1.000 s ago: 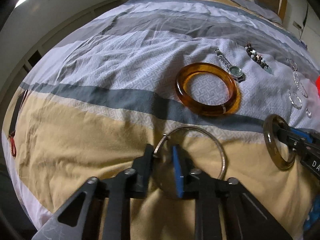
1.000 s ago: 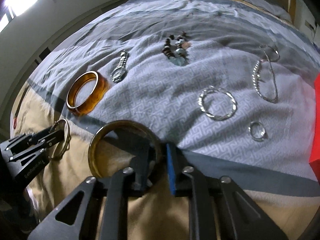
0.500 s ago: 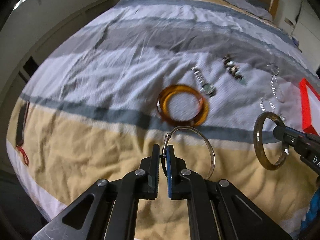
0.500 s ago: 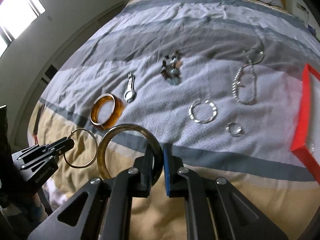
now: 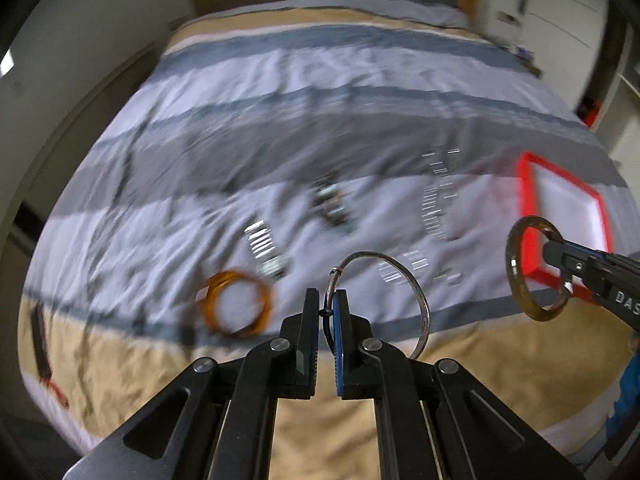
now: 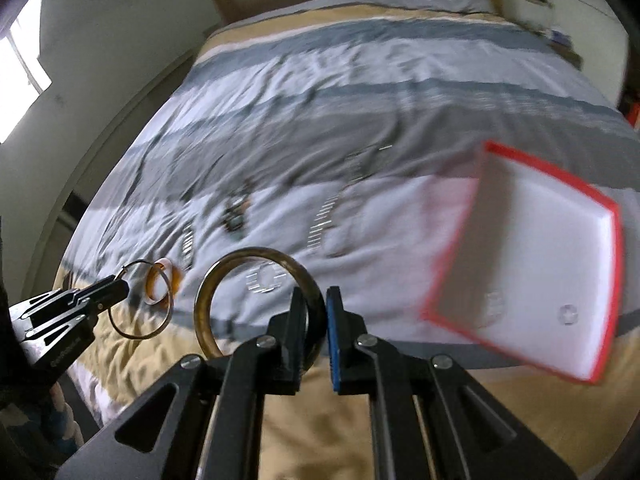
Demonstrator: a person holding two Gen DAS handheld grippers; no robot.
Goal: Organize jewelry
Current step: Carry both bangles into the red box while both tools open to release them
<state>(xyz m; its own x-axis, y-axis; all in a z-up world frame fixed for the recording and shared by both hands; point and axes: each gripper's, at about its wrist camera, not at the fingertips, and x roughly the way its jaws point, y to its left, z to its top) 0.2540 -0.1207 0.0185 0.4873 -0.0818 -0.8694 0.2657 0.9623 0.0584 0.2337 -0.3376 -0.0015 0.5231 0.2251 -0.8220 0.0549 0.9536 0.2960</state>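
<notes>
**Bangles lifted in both grippers, red tray ahead**

Bangles are being carried clear of the bed, one per gripper. The left gripper (image 5: pixel 327 312) is pinching the thin metal bangle (image 5: pixel 416 300) at its clasp end, jaws pressed together on the wire, so the hoop is hanging out to the right of the fingers. The right gripper (image 6: pixel 316 316) is pinching the dark amber bangle (image 6: pixel 204 312) across its band, jaws closed on it, with the ring standing out to the left. Edge grips like these are probably chosen because neither ring offers a flat face to clamp.

The red-rimmed tray (image 6: pixel 612 280) with its white lining is lying on the striped duvet (image 6: pixel 280 120) to the right, and appears to be the destination for the pieces; a small ring-like item seems to be sitting in its near corner, though blur is making that uncertain.

Remaining on the duvet: an orange bangle (image 5: pixel 236 304), a wristwatch (image 5: pixel 266 250), a beaded piece (image 5: pixel 332 204) and several silvery chains or hoops, all smeared by motion blur. Judgement: sorting is at an early stage, most pieces not yet collected.
</notes>
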